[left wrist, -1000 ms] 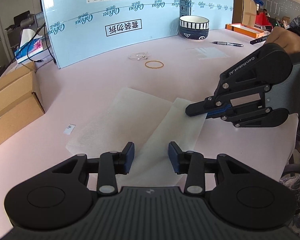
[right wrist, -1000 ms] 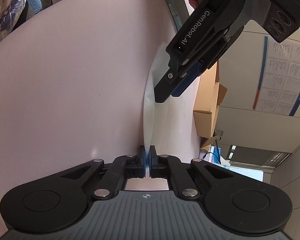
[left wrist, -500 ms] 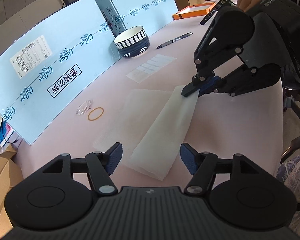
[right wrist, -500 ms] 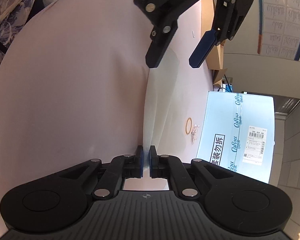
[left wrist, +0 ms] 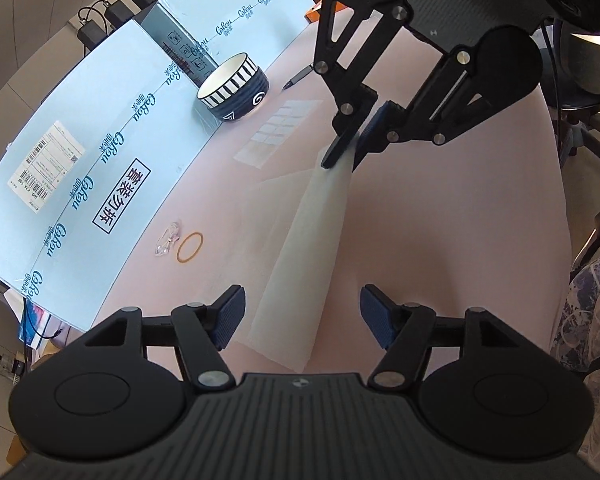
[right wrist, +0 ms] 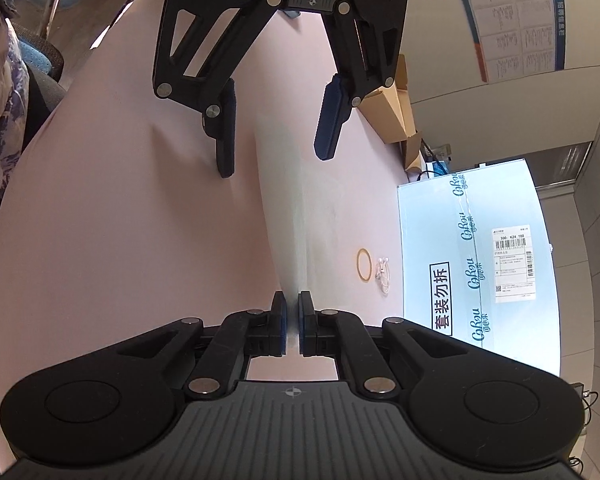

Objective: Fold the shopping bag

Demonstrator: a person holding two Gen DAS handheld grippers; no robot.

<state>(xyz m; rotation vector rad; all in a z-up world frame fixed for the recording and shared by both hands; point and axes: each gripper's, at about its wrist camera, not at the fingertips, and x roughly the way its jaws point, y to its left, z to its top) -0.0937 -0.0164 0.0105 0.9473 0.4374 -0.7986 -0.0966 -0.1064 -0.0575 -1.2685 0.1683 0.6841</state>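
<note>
Shopping bag (left wrist: 312,248): folded into a long white strip, laid flat on the pink worktop (left wrist: 440,216).

One end of the strip is pinched by the right gripper (right wrist: 293,322), whose fingers are closed on it. The opposite end is straddled by the left gripper (left wrist: 302,318), fingers spread wide, nothing held. A rubber band (left wrist: 190,247) and a striped bowl (left wrist: 233,87) are positioned nearer the blue carton (left wrist: 100,152) at the worktop's far edge.

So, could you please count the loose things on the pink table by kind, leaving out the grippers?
Bags: 1, bag
Bowls: 1, bowl
Pens: 1, pen
Rubber bands: 1, rubber band
Clear plastic bits: 1, plastic bit
Sticker sheets: 1, sticker sheet
Total: 6
</note>
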